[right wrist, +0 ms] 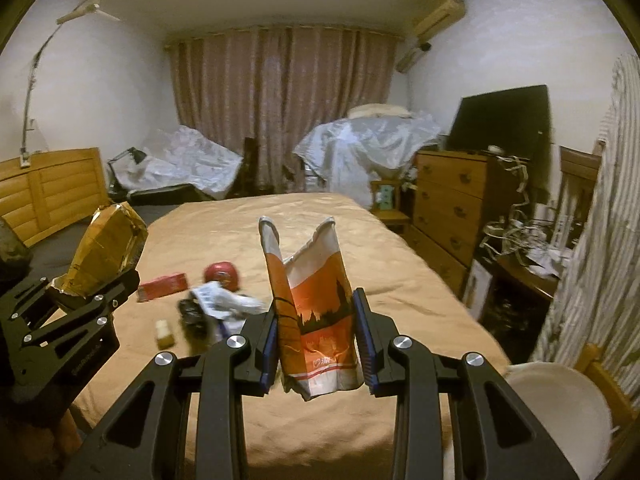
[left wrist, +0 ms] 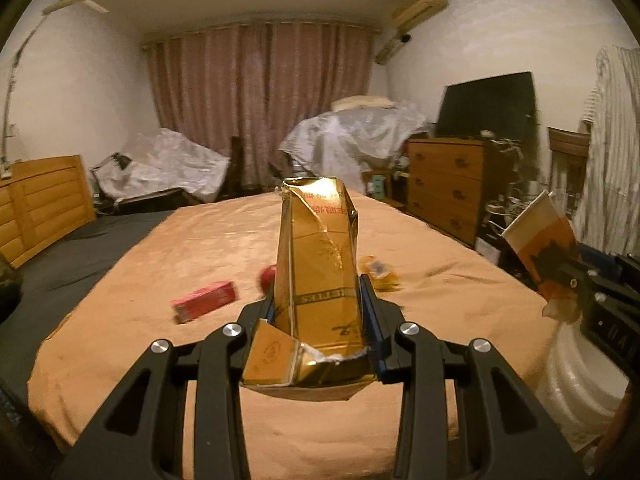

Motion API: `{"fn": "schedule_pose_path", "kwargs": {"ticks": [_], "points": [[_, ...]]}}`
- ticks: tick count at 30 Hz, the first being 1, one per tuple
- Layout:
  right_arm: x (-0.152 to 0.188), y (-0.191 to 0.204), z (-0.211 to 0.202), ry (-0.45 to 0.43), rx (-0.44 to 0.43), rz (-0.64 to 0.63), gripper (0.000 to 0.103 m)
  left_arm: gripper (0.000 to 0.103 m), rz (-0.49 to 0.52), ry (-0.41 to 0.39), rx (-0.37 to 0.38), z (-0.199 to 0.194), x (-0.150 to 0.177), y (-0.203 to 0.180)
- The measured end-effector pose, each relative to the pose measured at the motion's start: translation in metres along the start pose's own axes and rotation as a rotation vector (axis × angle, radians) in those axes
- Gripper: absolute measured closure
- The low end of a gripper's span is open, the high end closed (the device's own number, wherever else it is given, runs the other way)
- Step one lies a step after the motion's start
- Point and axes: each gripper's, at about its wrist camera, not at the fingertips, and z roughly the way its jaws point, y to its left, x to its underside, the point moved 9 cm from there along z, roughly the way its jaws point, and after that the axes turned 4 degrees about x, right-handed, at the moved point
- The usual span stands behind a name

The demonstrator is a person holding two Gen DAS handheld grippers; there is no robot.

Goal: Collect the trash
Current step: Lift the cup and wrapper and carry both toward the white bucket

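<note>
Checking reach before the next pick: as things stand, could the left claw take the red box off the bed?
Probably not yet. The left claw is shut on a gold carton, so its jaws are full. The red box itself lies in the open on the bed, nothing covering it.

A home bedroom: a bed (right wrist: pixel 320 232), drawn curtains (right wrist: pixel 280 108), a wooden dresser (right wrist: pixel 448 196) and a wall air conditioner (right wrist: pixel 438 14).

gold carton (left wrist: pixel 316 264): glossy foil-faced card, creased, torn raw edge. orange-white packet (right wrist: pixel 318 320): matt paper, crumpled. bedspread (left wrist: pixel 168 264): tan cloth, slight sheen. left gripper (left wrist: pixel 320 320) and right gripper (right wrist: pixel 316 332): matt black plastic, bright metal screws. dresser (left wrist: pixel 448 184): varnished wood.
</note>
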Motion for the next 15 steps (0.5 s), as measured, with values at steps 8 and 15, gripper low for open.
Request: {"fn": "schedule_pose_path", "kwargs": {"ticks": [8,15], "points": [[-0.007,-0.121,-0.027,0.050,0.153,0.027,0.069,0.068,0.049,0.037,0.181,0.019,-0.007,-0.090],[0.017,-0.224,-0.037,0.168,0.250,0.064,0.069,0.068,0.100,0.106,0.349,0.032,0.000,-0.172]]}}
